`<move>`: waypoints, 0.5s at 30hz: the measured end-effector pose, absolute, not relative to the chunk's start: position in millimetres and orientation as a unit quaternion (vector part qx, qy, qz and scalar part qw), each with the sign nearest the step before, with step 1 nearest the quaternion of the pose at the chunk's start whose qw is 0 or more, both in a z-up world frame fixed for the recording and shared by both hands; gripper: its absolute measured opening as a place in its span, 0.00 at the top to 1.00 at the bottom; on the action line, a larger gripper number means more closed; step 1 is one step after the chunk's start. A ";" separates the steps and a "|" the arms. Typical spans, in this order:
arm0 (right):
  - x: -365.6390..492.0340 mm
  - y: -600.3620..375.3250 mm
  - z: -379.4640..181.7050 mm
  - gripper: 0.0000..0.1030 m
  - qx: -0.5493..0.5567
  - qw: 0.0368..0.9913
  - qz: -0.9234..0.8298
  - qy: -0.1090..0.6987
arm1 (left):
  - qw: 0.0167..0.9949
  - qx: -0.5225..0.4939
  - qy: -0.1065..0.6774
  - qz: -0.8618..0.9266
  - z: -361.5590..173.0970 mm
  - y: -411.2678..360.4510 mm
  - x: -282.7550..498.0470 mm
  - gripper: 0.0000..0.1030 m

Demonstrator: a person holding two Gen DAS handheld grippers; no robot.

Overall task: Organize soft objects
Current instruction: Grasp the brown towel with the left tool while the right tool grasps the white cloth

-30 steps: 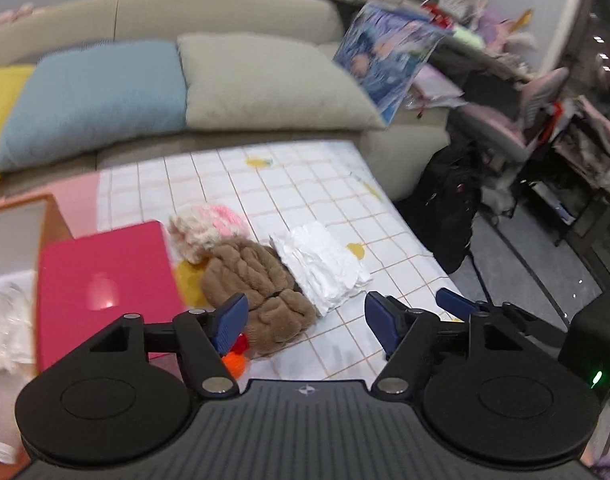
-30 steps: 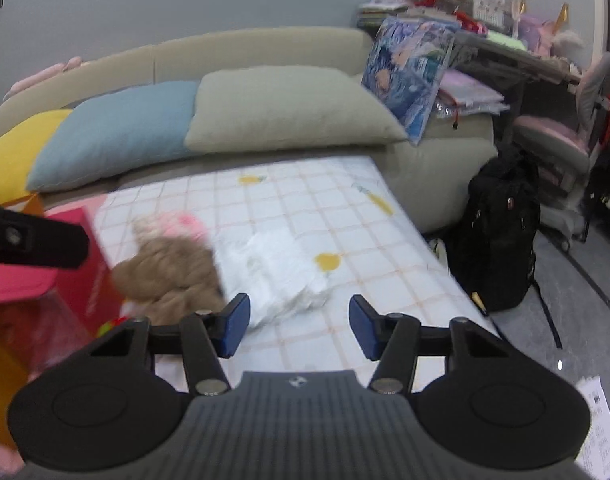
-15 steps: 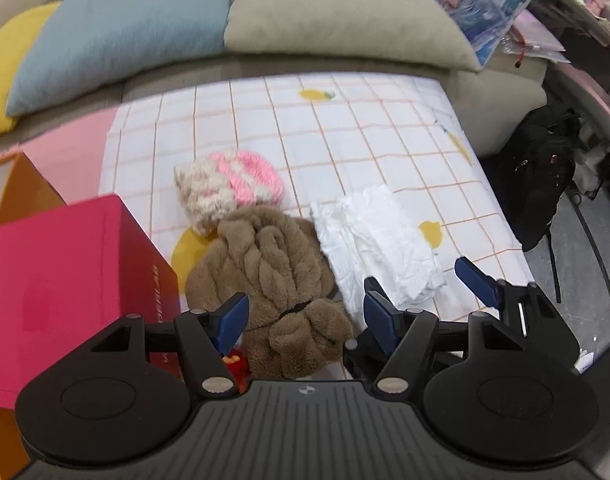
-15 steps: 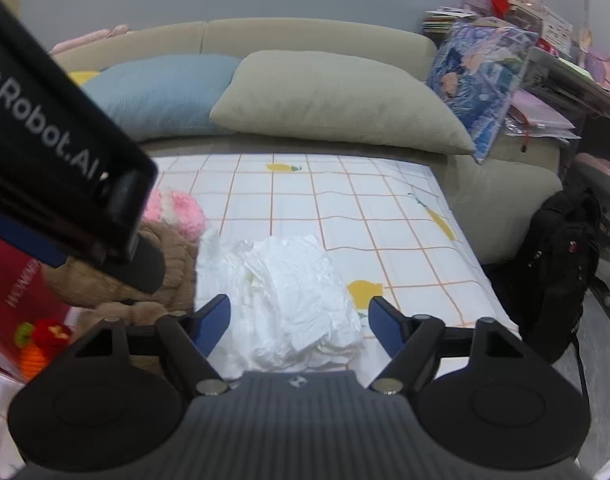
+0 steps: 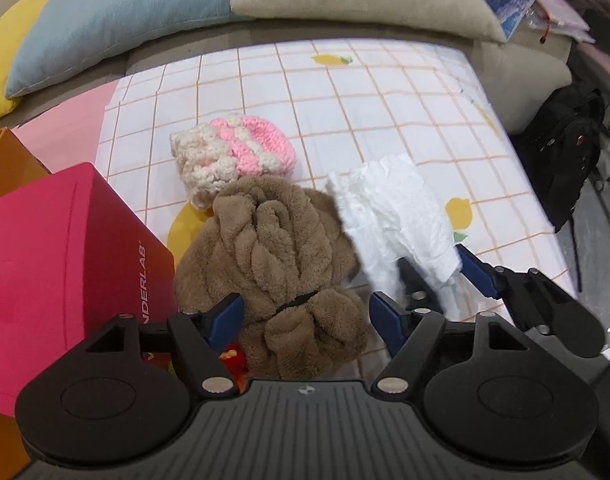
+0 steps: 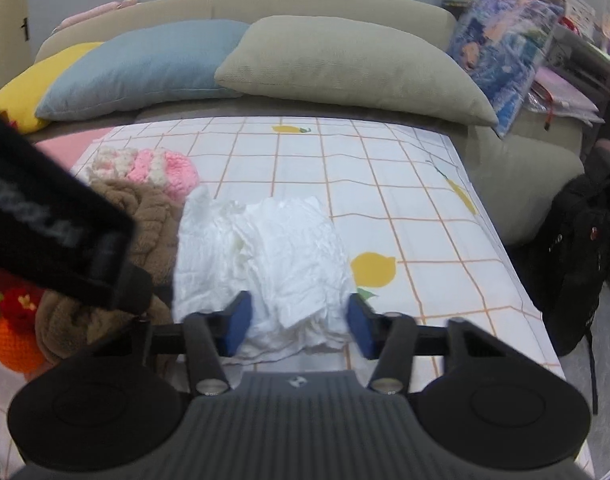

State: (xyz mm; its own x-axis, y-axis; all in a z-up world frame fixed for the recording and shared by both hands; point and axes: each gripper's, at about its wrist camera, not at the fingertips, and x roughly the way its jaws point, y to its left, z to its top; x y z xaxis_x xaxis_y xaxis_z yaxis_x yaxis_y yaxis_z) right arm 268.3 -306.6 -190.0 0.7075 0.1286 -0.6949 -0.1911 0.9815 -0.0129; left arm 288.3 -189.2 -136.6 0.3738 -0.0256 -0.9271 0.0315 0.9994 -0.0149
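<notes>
**White crinkled cloth between the right fingers, brown plush under the left**

Brown plush comes first in the left wrist view: the twisted brown fleece bundle lies on the checked desk cover, touching the pink-and-cream knitted hat behind it and the white crinkled cloth at its right. The left gripper hangs above the bundle's near end with its fingers wide, having just opened further, and they press on nothing. A red box stands just beside the bundle. To grip well, I judge the fingers should sink around the narrow tied waist of the bundle, not its bulky lobes.

In the right wrist view, the right gripper has its fingers on either side of the white cloth's near edge; they have just been closing, yet a gap shows at each pad, so the cloth is not yet pinched. Closing on several layers together would keep it from unfolding. An orange crocheted toy sits at the left edge, near the brown bundle.
</notes>
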 end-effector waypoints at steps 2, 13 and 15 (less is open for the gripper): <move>267.0 -308.5 -187.8 0.79 -0.048 0.922 0.088 0.375 | 0.827 0.012 0.562 -0.015 -140.6 -192.0 289.4 0.18; 259.1 -356.8 -181.4 0.81 0.058 0.921 0.025 0.384 | 0.825 0.069 0.561 -0.020 -157.8 -204.1 292.7 0.19; 258.3 -354.0 -179.0 0.81 0.056 0.924 0.033 0.376 | 0.826 0.081 0.557 -0.027 -158.0 -204.7 290.7 0.29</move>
